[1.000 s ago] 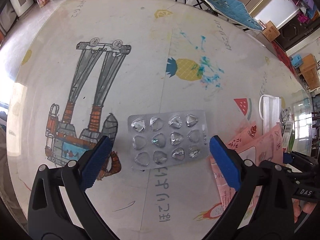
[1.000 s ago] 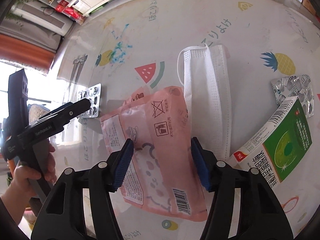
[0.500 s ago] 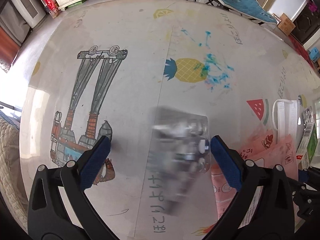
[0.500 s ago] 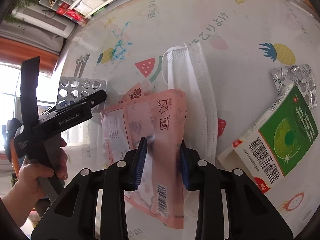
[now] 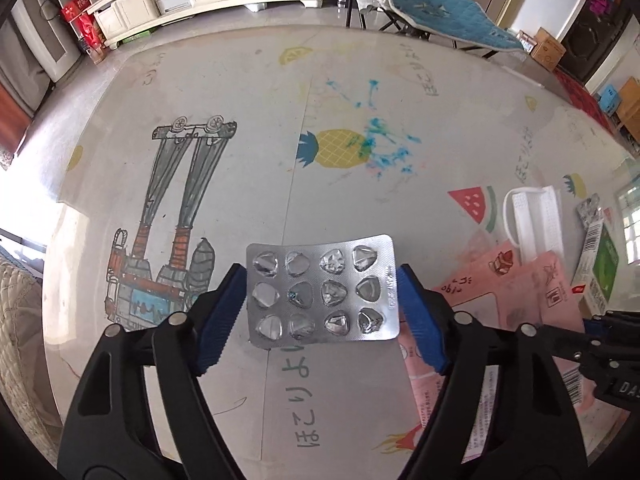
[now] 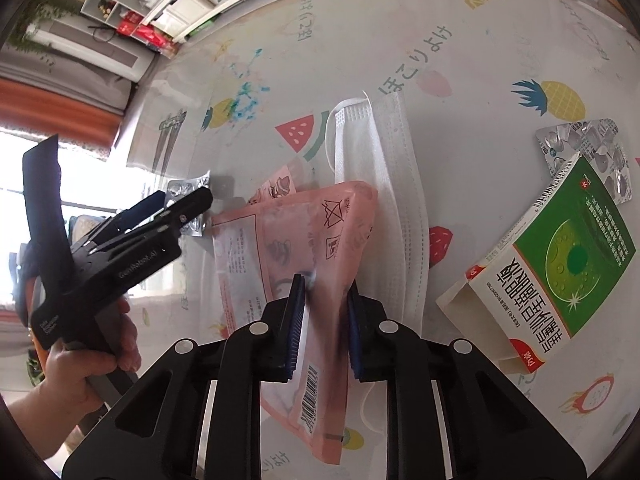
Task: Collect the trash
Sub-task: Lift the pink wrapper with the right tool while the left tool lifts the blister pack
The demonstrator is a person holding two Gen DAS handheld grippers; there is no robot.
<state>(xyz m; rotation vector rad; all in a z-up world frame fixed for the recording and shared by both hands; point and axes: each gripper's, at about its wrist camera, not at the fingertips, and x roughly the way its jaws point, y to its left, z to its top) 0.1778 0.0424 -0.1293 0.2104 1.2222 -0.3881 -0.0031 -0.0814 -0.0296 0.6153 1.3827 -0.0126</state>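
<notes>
So the silver foil blister pack [image 5: 322, 292] sits edge-to-edge between the closing left gripper [image 5: 320, 312], light, thin, likely to buckle, while the right gripper [image 6: 324, 332] is pinching the soft slippery pink plastic pouch [image 6: 304, 264] mid-body above the printed table mat [image 5: 280, 120]

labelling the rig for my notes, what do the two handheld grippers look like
Both are black plastic scissor-style frames with silver pivot rivets and ribbed blue pads on the fingertips: the left gripper and the right gripper match. Seen side-on from the right wrist camera, the left one has white "GenRobot.AI" lettering on its body and a flat black upright piece at the back. No cables or sleeves show.
</notes>
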